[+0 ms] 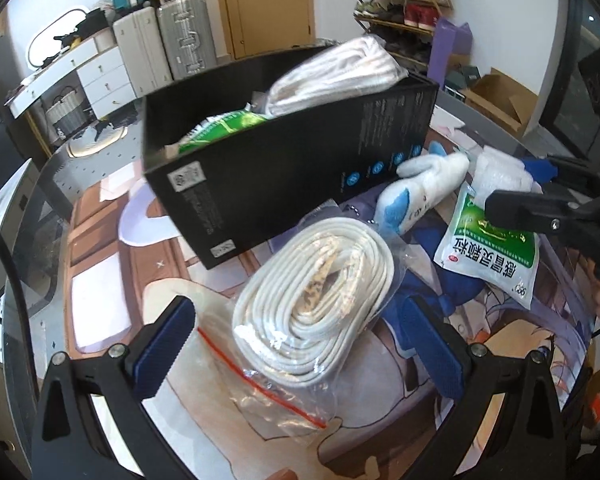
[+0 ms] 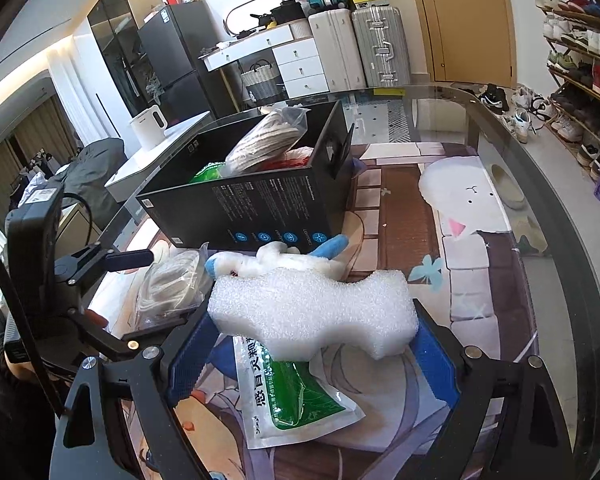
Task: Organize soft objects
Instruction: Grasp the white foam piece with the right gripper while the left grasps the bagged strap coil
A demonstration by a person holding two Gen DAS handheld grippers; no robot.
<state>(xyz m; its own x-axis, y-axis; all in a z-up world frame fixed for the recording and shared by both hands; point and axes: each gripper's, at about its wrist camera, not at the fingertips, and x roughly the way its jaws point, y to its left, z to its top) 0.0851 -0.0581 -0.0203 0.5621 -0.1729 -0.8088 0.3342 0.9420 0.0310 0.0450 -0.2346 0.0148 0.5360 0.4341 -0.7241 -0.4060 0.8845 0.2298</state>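
On my left wrist view, the left gripper (image 1: pixel 300 344) has its jaws apart around a bagged rope coil (image 1: pixel 316 312) on the desk (image 1: pixel 112 280), just before the black box (image 1: pixel 284 168). On my right wrist view, the right gripper's (image 2: pixel 314 354) jaws clamp a foam block (image 2: pixel 312 312) above a green sachet (image 2: pixel 296 400).

Bagged white rope (image 1: pixel 314 304) beside black box (image 1: pixel 284 168).
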